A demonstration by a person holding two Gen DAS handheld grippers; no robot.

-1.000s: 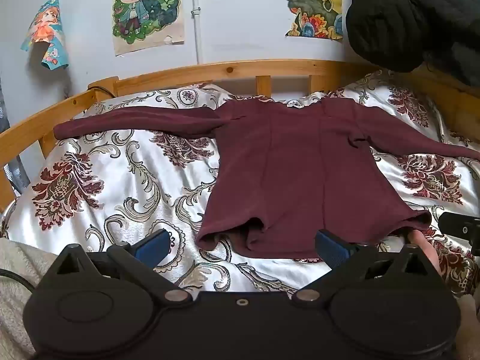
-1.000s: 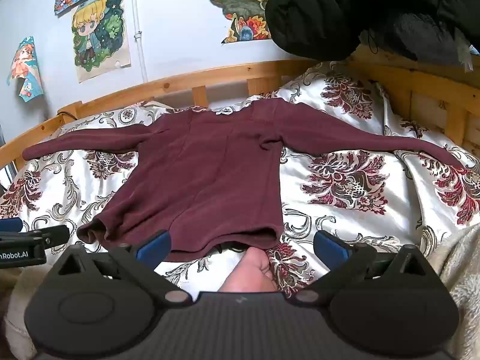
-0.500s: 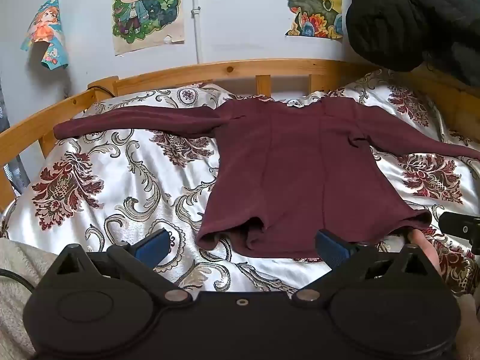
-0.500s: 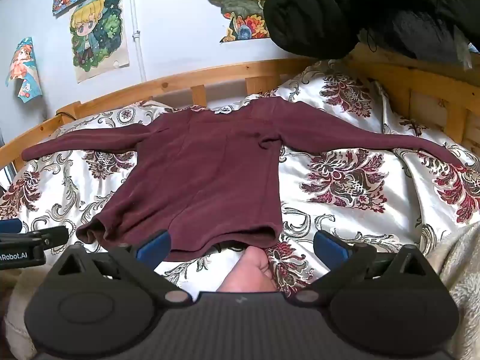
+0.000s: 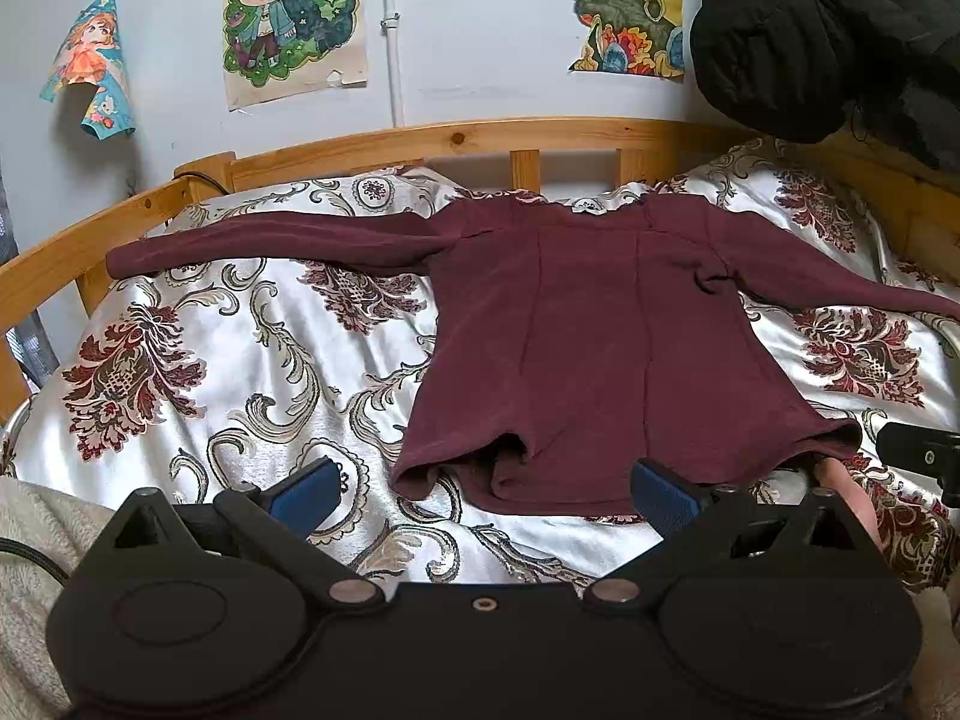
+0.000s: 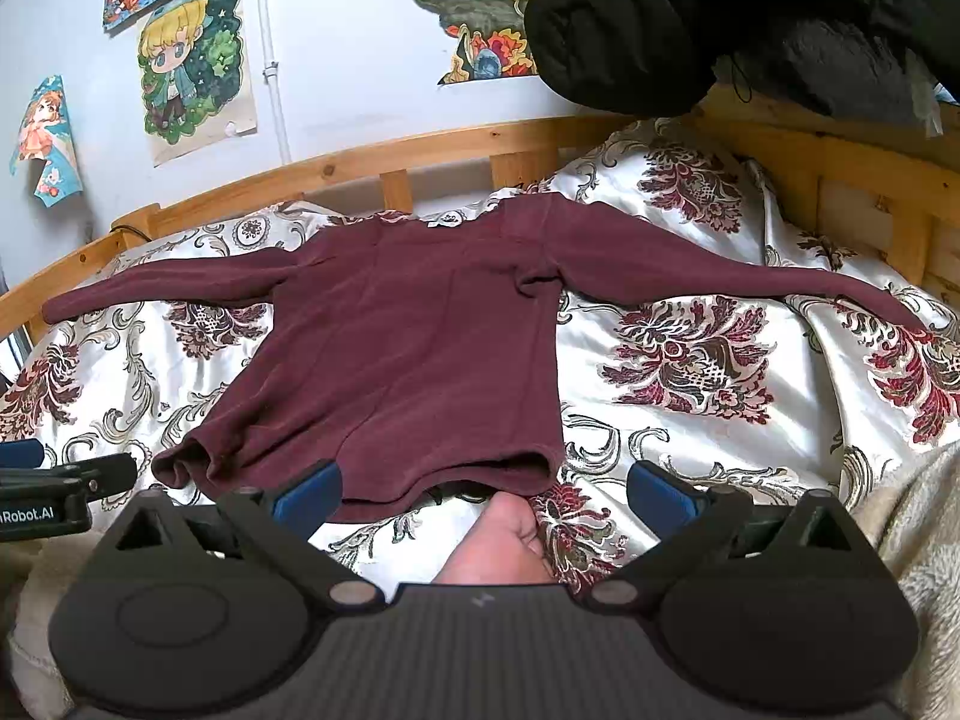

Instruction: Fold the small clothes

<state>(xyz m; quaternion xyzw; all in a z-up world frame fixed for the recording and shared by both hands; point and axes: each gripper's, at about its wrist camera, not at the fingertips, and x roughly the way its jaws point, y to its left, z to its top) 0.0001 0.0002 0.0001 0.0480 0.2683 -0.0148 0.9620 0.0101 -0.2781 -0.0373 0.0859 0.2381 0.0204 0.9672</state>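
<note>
1. Far wall (image 5: 480,30): pale, painted; a thin white pipe (image 5: 393,30) runs vertically down it.
2. Wall posters: cartoon figure poster (image 5: 294,18) left of the pipe, landscape poster (image 5: 618,6) right of it, small curled print (image 5: 90,66) at far left.
3. Wooden bed frame (image 5: 480,138): railed, bounds the far side.
4. Bedspread (image 5: 210,360): glossy white, dark red floral pattern.
5. Black padded jacket (image 5: 828,30): upper right.

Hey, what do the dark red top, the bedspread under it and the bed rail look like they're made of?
Top: soft matte knit, perhaps fleece or cotton; it reflects nothing and its hem curls.
Bedspread: glossy woven fabric, satin-like; bright sheen on white ground with a floral pattern.
Bed rail: light wood, likely pine; knots and grain show.
</note>
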